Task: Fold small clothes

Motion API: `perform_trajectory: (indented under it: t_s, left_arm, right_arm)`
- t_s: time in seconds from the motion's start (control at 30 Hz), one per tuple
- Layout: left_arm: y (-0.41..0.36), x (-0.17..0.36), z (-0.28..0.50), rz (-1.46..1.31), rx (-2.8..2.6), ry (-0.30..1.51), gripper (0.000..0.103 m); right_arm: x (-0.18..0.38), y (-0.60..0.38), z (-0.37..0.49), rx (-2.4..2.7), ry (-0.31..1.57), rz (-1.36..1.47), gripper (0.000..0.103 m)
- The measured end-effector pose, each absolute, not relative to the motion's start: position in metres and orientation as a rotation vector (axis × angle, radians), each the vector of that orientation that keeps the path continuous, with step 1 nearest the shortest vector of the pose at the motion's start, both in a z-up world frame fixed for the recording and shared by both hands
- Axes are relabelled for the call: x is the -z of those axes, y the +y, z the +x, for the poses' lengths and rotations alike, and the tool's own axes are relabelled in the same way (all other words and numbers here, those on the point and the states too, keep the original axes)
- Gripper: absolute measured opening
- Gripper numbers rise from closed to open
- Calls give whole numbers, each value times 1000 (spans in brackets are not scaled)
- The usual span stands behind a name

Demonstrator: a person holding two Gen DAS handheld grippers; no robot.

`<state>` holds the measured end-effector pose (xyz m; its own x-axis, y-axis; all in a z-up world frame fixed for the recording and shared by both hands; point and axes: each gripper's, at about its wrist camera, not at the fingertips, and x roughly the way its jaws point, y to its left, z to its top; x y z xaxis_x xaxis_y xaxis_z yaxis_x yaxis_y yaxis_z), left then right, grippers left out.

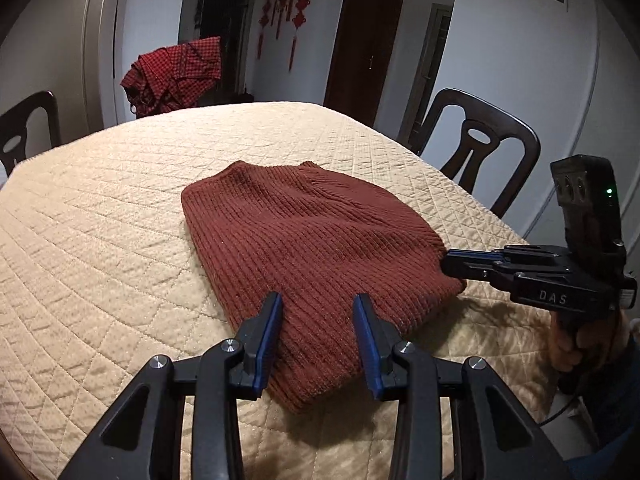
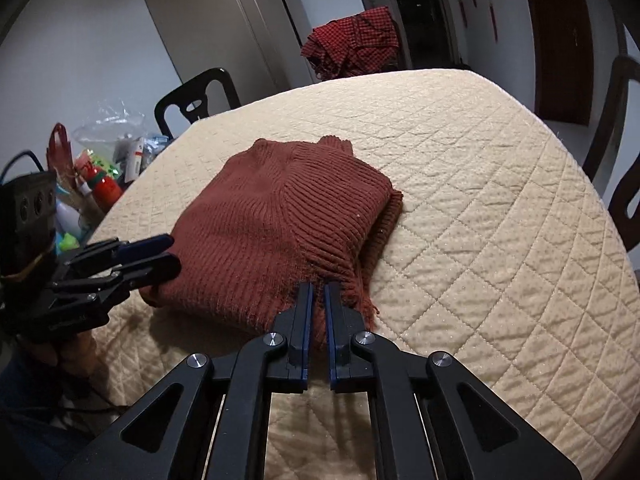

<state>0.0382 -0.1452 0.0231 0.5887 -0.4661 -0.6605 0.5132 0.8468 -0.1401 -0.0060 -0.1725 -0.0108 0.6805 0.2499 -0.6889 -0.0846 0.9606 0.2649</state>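
Now your right gripper (image 2: 316, 292) pinches the near corner of the rust sweater (image 2: 280, 220), folded on the quilted table (image 2: 480, 200). Your left gripper (image 1: 318, 304) hovers wide over its edge, seemingly untouched; close it there, then lift evenly.

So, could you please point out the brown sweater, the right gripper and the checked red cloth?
brown sweater (image 1: 304, 240), left wrist view, middle of knit.
right gripper (image 2: 318, 292), right wrist view, between fingertips.
checked red cloth (image 1: 176, 76), left wrist view, centre.

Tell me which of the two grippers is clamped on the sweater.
The right gripper: jaws pinched on the rust sweater's corner. The left gripper stands open.
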Motion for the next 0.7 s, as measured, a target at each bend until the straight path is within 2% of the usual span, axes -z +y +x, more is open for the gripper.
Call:
perform_trajectory:
  t_s: [0.27,0.47,0.57,0.7]
  left_arm:
    - [-136,-20,40,20,573,753,39]
    - [-129,-38,35,-1,540,744,39]
    - [-126,-36,35,7,512,754,29]
    - [-128,-24,35,11,503,782,27]
  right_arm:
    - [16,-173,-14,-187,804,225,4]
    - [-7,-170,-19,-181,751,218,4]
    - [-14,-167,-14,-185,733,215,4]
    - [0,-166,0,-180,776,223,4]
